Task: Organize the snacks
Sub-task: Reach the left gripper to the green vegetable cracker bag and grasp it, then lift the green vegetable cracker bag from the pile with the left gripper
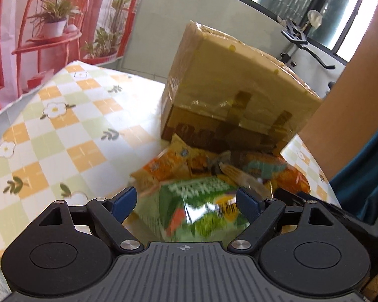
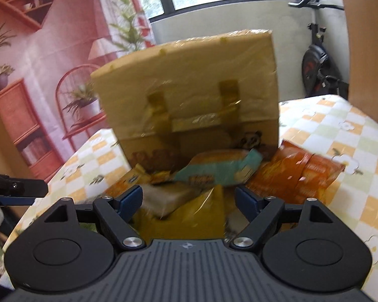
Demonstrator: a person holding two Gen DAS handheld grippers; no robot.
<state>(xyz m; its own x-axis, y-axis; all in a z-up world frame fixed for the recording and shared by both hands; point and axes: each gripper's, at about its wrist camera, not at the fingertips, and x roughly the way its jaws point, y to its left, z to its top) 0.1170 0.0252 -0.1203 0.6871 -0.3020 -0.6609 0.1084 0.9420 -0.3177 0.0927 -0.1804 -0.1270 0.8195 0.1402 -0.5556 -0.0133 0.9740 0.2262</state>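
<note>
A pile of snack packets lies on the checked tablecloth in front of a tape-wrapped cardboard box with its lid raised; the box also shows in the right wrist view. My left gripper is open just above a green packet. Beyond it lie an orange packet and a teal-and-yellow packet. My right gripper is open over a yellow packet and a pale packet. The teal packet and an orange packet lie ahead of it.
The tablecloth stretches left of the pile and, in the right wrist view, right of it. A printed backdrop hangs behind. An exercise bike stands by the window. The left gripper's tip shows at the right view's left edge.
</note>
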